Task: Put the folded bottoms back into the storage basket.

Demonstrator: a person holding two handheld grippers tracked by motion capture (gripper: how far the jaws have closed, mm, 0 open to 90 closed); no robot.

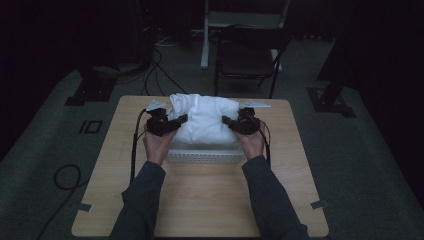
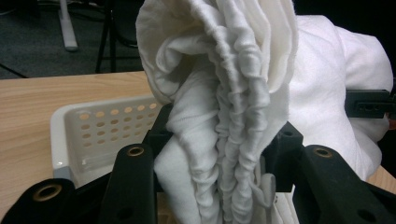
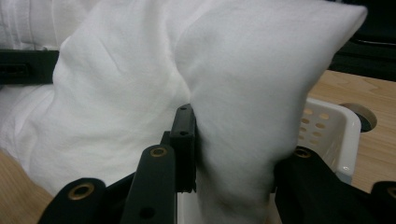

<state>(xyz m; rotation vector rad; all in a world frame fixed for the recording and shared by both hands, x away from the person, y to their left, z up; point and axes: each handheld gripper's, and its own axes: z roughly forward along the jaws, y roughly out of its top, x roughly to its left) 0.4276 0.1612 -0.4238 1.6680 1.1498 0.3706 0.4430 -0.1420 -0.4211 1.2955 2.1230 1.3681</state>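
- Sleeves (image 1: 145, 200) come up from the bottom of the high view, nearest of all, each hand on a black gripper.
- The left gripper (image 1: 176, 122), left of centre, is clamped on a bunched, pleated fold of the white cloth (image 1: 206, 119); in the left gripper view that fold (image 2: 224, 116) stands squeezed between the jaws.
- The right gripper (image 1: 229, 121), right of centre, is clamped on the cloth's other side, a thick smooth wad (image 3: 243, 116) pinched between its jaws.
- The cloth sits mid-frame, bulging over a white perforated basket (image 1: 205, 155).
- The basket rests on the wooden table (image 1: 210, 200).
- A dark chair (image 1: 247, 55) stands at upper centre, behind the table.
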